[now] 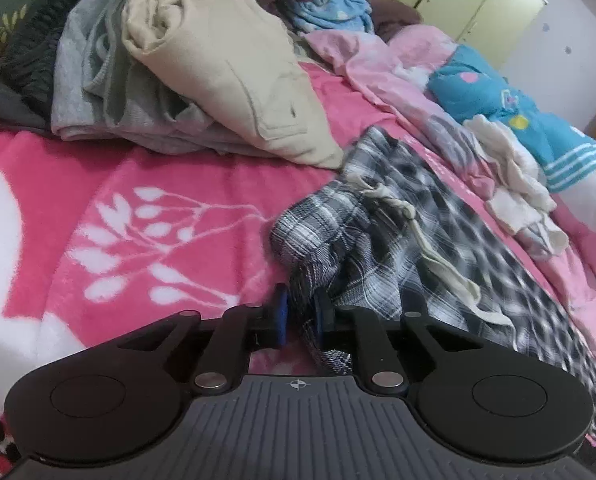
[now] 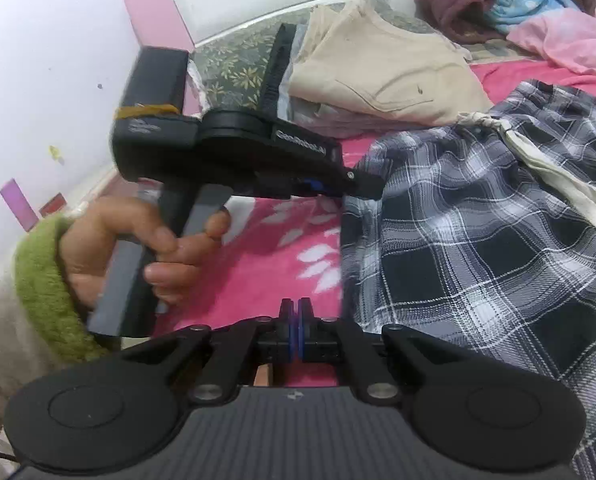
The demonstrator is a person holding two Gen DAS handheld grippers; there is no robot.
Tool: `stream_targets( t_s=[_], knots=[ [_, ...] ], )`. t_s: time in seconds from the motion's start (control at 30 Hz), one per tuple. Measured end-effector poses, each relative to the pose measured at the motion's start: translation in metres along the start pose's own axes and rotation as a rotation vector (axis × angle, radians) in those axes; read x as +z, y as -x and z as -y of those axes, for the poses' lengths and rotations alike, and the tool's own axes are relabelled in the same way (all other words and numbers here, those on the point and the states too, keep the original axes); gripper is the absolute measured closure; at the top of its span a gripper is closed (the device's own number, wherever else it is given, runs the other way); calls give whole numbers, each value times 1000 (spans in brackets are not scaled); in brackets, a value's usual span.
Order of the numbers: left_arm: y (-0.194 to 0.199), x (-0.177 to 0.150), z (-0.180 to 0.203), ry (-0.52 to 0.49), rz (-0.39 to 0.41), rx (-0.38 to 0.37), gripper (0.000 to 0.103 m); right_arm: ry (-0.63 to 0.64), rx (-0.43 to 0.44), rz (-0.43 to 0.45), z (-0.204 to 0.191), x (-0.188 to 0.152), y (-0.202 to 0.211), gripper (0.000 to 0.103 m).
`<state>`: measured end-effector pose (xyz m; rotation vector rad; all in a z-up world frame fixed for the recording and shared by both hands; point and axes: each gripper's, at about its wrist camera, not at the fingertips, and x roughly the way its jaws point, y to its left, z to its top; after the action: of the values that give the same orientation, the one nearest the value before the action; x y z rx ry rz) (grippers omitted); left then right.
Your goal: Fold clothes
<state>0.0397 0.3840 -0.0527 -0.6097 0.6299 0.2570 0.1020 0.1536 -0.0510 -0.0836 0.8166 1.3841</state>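
Observation:
A black, grey and white plaid garment with a cream drawstring lies rumpled on the pink blanket. My left gripper is shut on a bunched edge of this garment, and cloth fills the gap between its blue pads. The right wrist view shows the left gripper from the side, held by a hand in a green sleeve, its tip at the garment's left edge. My right gripper is shut with its pads together and nothing visible between them. It sits just left of the plaid cloth, over the blanket.
A stack of folded clothes sits at the head of the bed: a beige piece, a grey one and a dark one. Loose pink and blue clothes lie heaped on the right. A pink-and-white headboard stands behind.

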Motion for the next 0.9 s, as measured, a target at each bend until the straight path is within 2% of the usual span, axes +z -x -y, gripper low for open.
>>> stream_targets(
  t_s=[0.1, 0.17, 0.37, 0.5, 0.6, 0.63, 0.7, 0.77, 0.83, 0.9],
  knots=[
    [4, 1, -5, 10, 11, 1, 88, -64, 9, 80, 6, 4, 49, 100],
    [11, 1, -5, 7, 24, 8, 80, -102, -17, 148, 8, 2, 96, 100],
    [55, -4, 14, -53, 98, 85, 75, -157, -222, 346, -2, -30, 267, 97],
    [93, -11, 30, -89, 128, 92, 71, -138, -404, 488, -35, -71, 377, 96],
    [102, -19, 45, -109, 79, 59, 68, -63, -547, 551, -75, -96, 431, 84],
    [100, -21, 50, -113, 48, 42, 68, -32, -581, 541, -85, -103, 439, 78],
    [97, -26, 60, -119, -14, 8, 68, 41, -631, 470, -97, -113, 432, 77],
    [93, -32, 71, -129, -78, -22, 68, 136, -674, 347, -104, -118, 397, 77],
    [81, -40, 79, -161, -129, -16, 68, 229, -715, 222, -110, -124, 363, 77],
    [71, -45, 84, -186, -154, 8, 68, 321, -692, 127, -113, -128, 305, 77]
  ],
)
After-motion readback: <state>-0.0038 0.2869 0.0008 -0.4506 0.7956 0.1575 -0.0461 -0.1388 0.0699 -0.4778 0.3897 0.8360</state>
